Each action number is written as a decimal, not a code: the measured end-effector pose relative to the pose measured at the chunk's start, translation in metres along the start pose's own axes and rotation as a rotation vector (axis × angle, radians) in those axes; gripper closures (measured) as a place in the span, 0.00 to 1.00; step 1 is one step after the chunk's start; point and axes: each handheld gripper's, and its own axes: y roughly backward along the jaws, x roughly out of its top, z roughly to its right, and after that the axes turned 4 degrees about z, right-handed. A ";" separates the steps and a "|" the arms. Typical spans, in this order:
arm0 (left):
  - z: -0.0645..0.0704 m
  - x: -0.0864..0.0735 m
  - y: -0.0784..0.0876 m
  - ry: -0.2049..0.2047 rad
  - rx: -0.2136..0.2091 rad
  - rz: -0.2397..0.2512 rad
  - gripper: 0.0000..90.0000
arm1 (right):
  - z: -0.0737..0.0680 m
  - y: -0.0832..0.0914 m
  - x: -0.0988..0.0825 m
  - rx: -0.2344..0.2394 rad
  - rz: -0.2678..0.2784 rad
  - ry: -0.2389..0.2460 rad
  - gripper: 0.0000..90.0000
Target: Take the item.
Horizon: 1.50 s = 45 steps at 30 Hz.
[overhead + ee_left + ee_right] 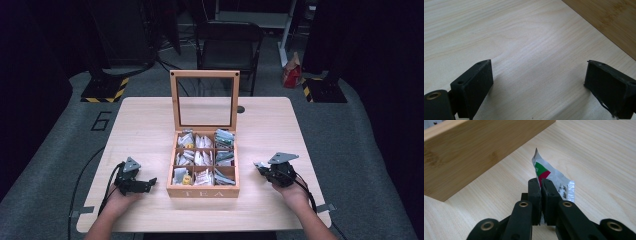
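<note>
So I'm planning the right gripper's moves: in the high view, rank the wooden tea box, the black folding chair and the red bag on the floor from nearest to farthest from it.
From the right gripper:
1. Wooden tea box, beside it on the table.
2. Red bag, on the floor beyond the table's far right corner.
3. Black folding chair, behind the table's far edge.

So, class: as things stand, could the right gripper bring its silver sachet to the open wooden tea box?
Probably yes. The right gripper, shut on the silver sachet, sits just beside the wooden tea box; its glass lid stands upright, with bare light wooden table between.
</note>
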 end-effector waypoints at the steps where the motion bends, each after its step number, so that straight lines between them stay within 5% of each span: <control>1: 0.000 0.000 0.000 0.000 0.000 0.000 0.09 | 0.000 -0.001 0.000 0.001 -0.001 0.001 0.96; 25: 0.000 0.000 0.001 -0.001 -0.006 -0.007 0.09 | -0.007 -0.010 -0.006 0.020 -0.039 0.013 0.91; 38: 0.000 0.000 0.000 -0.001 -0.004 -0.004 0.09 | -0.011 -0.013 -0.007 0.057 -0.049 0.020 0.63; 45: 0.000 0.000 0.000 0.000 -0.003 -0.002 0.09 | -0.015 -0.011 -0.004 0.054 -0.040 0.028 0.57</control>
